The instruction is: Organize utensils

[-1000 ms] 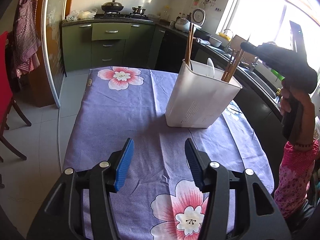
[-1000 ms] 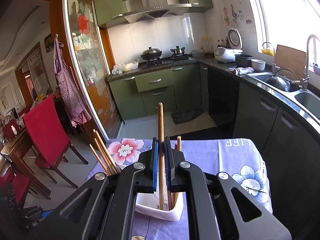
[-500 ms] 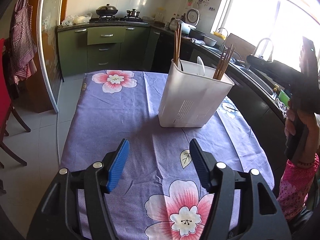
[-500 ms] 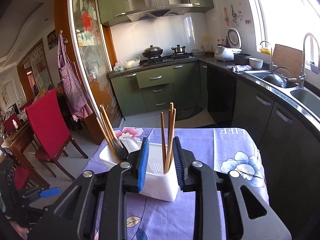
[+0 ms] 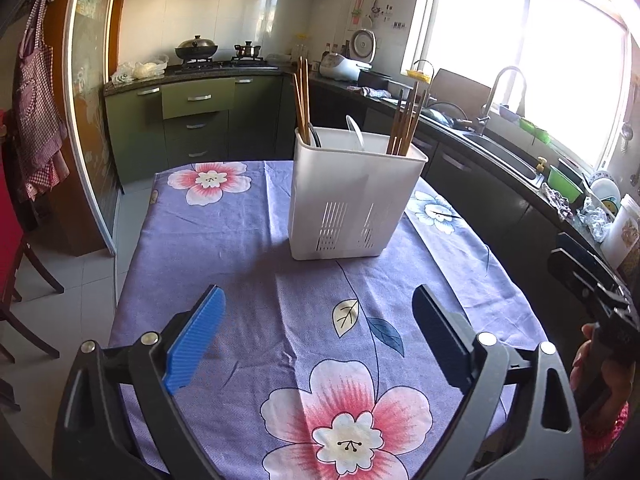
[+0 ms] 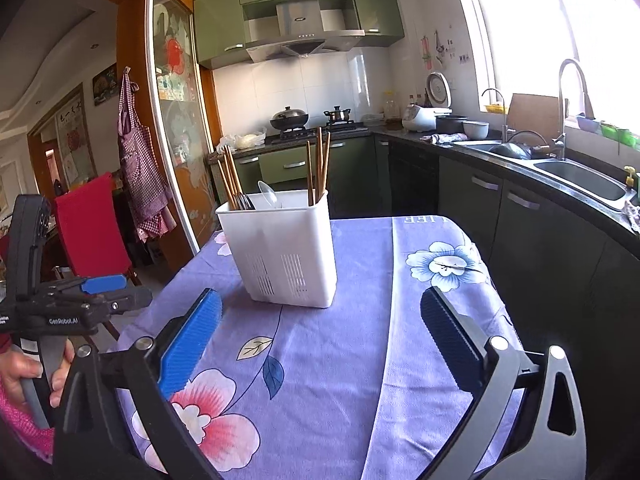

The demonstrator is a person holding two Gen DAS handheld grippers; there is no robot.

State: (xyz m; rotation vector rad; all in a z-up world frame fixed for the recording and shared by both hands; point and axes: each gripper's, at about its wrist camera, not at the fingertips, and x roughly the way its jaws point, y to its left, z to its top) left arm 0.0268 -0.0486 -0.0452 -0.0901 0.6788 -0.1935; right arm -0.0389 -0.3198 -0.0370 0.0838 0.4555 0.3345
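Right tool (image 6: 320, 344) is off the chopstick and hanging above the cloth, its pads spread wide with nothing between them. A second ago it was clamped on one brown chopstick directly over the holder; half a second ago it was opening with the stick already standing in the bin. So that stick is delivered, by the look of it.

The holder (image 5: 352, 196) stands upright on the surface (image 5: 240, 240), towards the far end. Chopsticks (image 5: 302, 100) stand in one end compartment, a second bunch (image 5: 404, 124) in the other, a pale spoon (image 5: 354, 130) between them. From the right view, three sticks (image 6: 318, 168) rise at the near corner.

Left tool (image 5: 318, 340) hovers low over the flowered cloth, fingers apart and empty, as in both earlier views, though it now sits further back from the holder and the kitchen looks more level.

No loose utensil shows anywhere on the cloth, so the sorting seems at or near its end.
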